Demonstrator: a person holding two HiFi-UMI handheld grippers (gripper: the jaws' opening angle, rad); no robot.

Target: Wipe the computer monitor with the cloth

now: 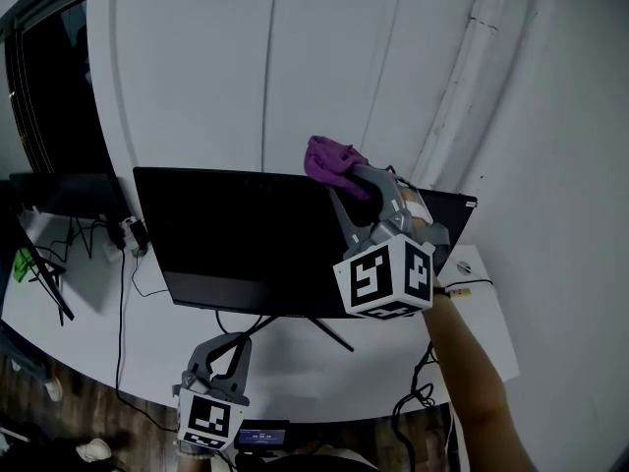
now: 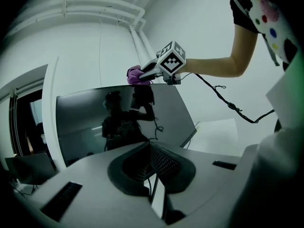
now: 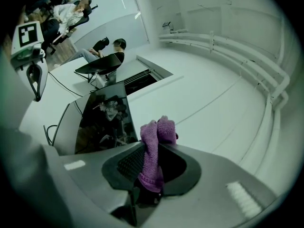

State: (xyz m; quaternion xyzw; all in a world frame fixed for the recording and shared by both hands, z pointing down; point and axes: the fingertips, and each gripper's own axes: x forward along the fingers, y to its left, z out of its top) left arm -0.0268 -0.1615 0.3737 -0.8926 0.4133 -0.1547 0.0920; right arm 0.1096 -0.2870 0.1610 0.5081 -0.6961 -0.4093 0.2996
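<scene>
The purple cloth is bunched at the top edge of the monitor, a little right of that edge's middle; whether it presses on the bezel or sits just above it, I cannot tell; the right gripper has its jaws clamped on the cloth's lower fold, with most of the fabric standing free beyond the tips; it looks soft, light and floppy terry, so it should mould to the glass but could bunch or slip if dragged by a thin pinch, and a deep bite with a broad wad out front seems the safer hold; the monitor itself is likely thin, glossy and easily rocked on its slim stand, so light pressure seems wise; below the monitor's lower edge the left gripper hangs with jaws drawn together on nothing, free to steady the frame; the whole dark panel beneath the cloth lies open for strokes; behind the monitor the wall and its pipes stand close, leaving little room past the top edge; cables trail on the white desk left of the monitor, beside a second screen.
</scene>
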